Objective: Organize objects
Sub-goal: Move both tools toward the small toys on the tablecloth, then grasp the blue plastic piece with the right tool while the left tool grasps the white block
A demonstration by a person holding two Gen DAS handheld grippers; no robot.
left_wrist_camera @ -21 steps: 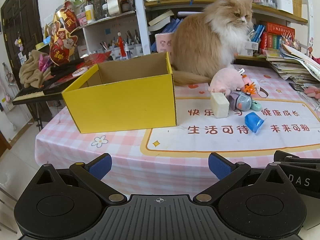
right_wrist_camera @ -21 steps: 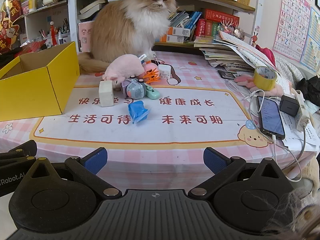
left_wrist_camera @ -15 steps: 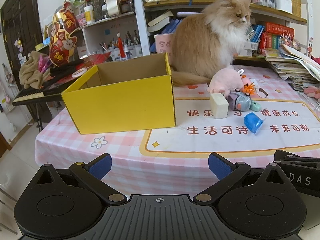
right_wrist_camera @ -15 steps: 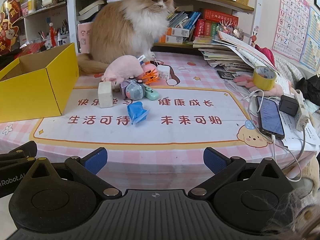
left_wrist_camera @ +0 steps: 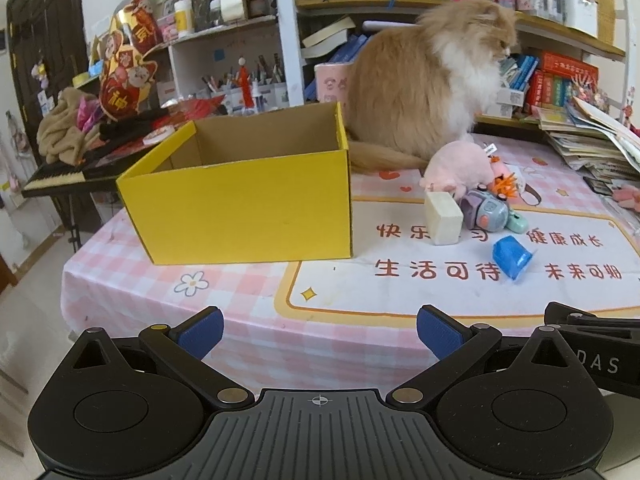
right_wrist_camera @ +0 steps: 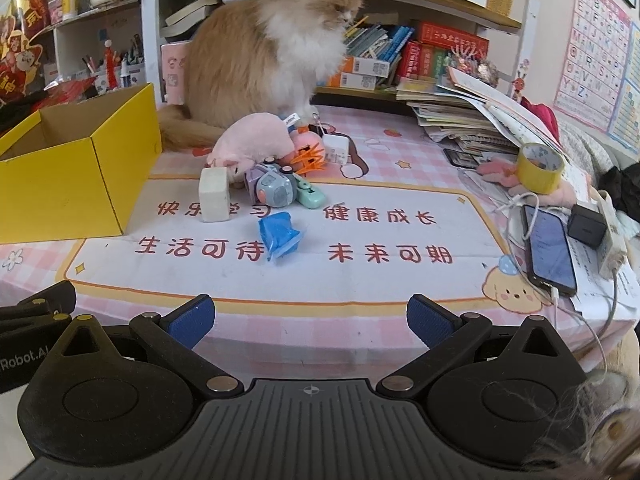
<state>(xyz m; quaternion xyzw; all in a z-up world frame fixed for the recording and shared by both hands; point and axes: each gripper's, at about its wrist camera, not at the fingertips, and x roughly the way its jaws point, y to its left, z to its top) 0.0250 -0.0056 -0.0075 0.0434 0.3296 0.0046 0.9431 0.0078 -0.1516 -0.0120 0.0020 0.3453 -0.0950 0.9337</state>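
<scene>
Since the blue packet [right_wrist_camera: 279, 237] lies crumpled on the counter [right_wrist_camera: 400, 280], nearest our tongs and apart from the toy cluster [right_wrist_camera: 272, 188] by the cat [right_wrist_camera: 272, 52], we judge nothing boxed yet; left tongs [left_wrist_camera: 319, 330] and right tongs [right_wrist_camera: 310, 322] both released; next: reach, grasp, carry to yellow box [left_wrist_camera: 248, 208]

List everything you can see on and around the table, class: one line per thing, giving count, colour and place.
box: 1, yellow, table's left
cat: 1, ginger-white, behind toys
plush: 1, pink, before cat
block: 1, cream, right of box
toy car: 1, purple-grey, beside block
bag: 1, blue, mat centre
tape: 1, yellow, right side
phone: 1, dark, right edge
left gripper: 1, black, blue pads, open
right gripper: 1, same, open
</scene>
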